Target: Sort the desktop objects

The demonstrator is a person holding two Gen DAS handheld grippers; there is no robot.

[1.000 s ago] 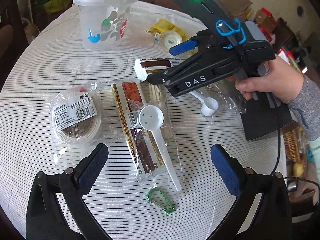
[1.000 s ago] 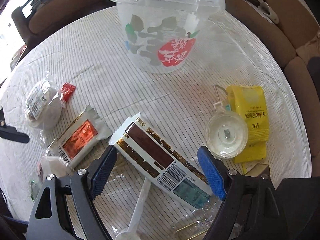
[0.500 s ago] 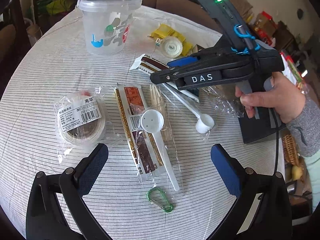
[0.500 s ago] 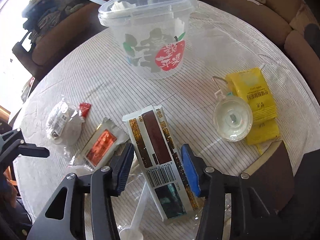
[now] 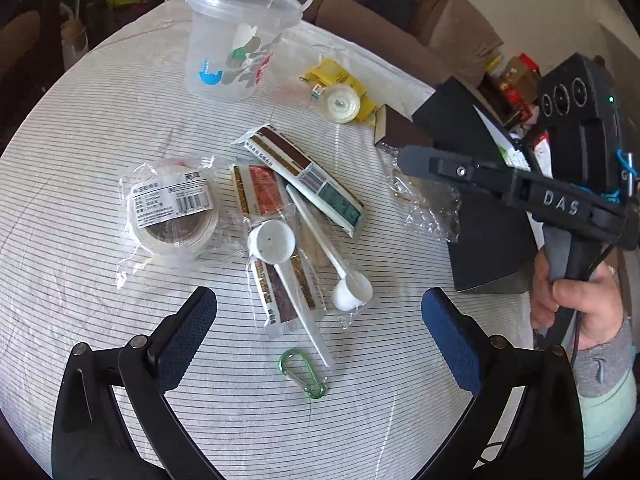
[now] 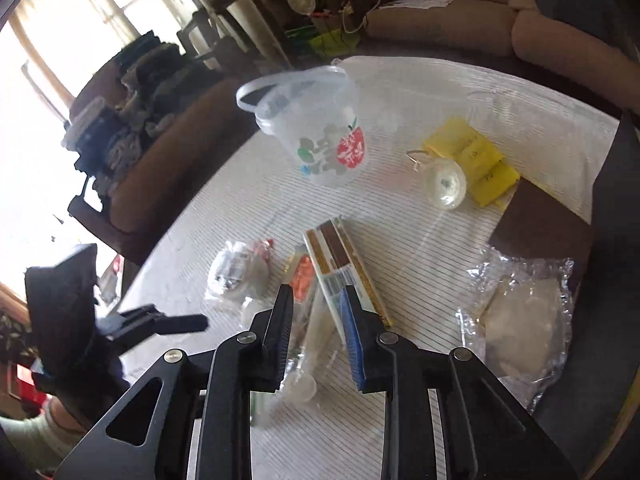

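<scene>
A person's right gripper (image 6: 317,292) is hanging above the right side of a striped round table (image 5: 80,120). Its jaws have just been closing and are now standing a narrow slot apart, with nothing between the pads. The left gripper (image 5: 318,296) is hovering over the near edge, spread wide and empty.

The long brown-and-white box (image 5: 300,176) is lying flat mid-table, one end riding over a red sachet (image 5: 262,192) and a wrapped white scoop (image 5: 272,240). A bagged tape roll (image 5: 172,212) is sitting to its left and a green carabiner (image 5: 304,372) nearer the camera. A crumpled clear bag (image 5: 428,208) is resting to the right. At the far side a clear handled bucket (image 5: 236,60), seemingly the likely bin, is standing upright, with a yellow packet (image 5: 340,76) to its right.

The sorting is looking barely begun, and the risks are plain. A narrowed, empty gripper going back down could nudge the box instead of straddling it. Because the box overlaps loose film wrappers, a fresh pinch could be snagging plastic and dragging the scoop or sachet along. The bucket's handle is arching over its mouth, so a long box could be catching there and tipping the light container.
</scene>
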